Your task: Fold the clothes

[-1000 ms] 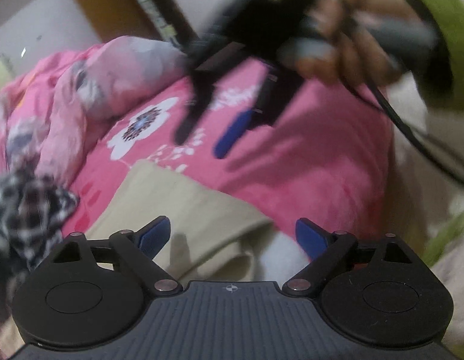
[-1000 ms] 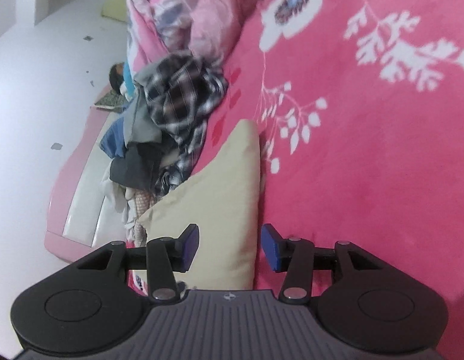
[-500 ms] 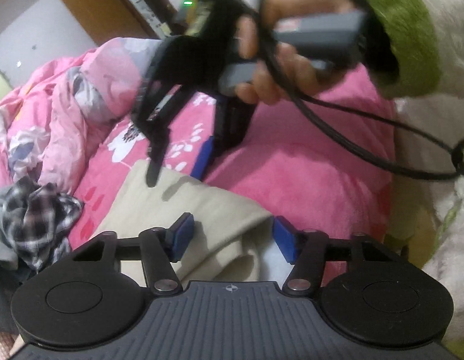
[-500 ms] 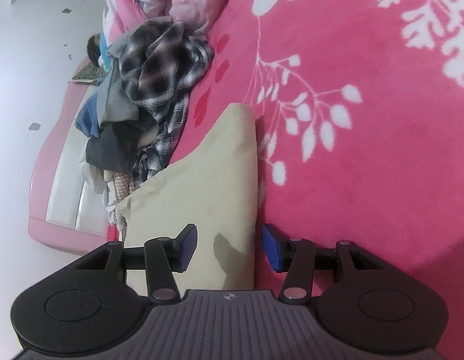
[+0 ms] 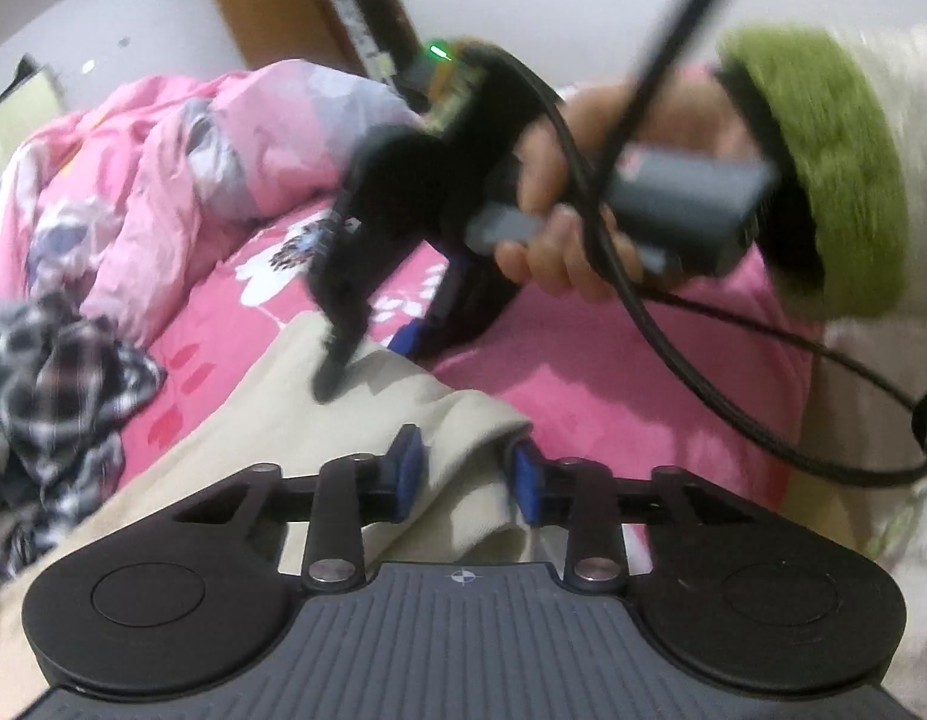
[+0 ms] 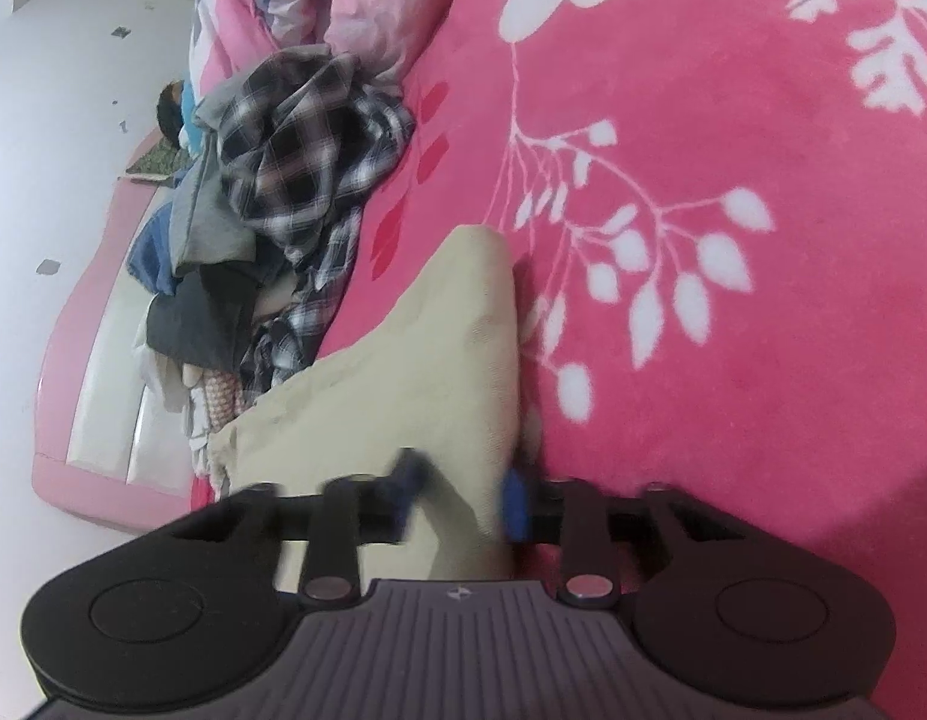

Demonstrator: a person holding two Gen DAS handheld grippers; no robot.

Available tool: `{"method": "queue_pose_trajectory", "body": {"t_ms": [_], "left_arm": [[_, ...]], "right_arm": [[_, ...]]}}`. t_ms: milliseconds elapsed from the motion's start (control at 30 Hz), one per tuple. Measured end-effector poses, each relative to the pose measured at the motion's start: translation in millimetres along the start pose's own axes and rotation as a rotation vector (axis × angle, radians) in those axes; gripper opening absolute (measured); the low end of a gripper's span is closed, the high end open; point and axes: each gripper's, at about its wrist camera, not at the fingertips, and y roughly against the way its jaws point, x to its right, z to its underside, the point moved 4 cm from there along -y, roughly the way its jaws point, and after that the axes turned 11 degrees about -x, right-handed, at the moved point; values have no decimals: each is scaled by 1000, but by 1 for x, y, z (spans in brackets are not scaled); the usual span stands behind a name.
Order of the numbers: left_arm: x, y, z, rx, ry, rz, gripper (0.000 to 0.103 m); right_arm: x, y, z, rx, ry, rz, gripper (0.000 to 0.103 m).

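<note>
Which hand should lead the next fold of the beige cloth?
Neither alone: the left tool and right tool have both just been closing, each with the beige cloth's edge between its pads. Likely lift together.

Pale floor (image 6: 49, 138) at left, flecked with dark scraps. Pink bed frame (image 6: 73, 324) with a white side panel (image 6: 106, 396) along its edge. Pink blanket (image 6: 733, 120) with white flowers across the bed. Rumpled pink quilt (image 5: 181, 168) heaped at the far end. White wall (image 5: 133, 6) behind, brown wooden door (image 5: 265, 0) beside it. Soft, even indoor light.
</note>
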Motion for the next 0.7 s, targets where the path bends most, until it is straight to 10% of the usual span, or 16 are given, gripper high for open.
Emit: {"method": "queue_pose_trajectory", "body": {"t_ms": [700], "left_arm": [[-137,124,51,487,737,62,16]], "right_arm": [[-194,-10,-12,45,281,-185,9]]}}
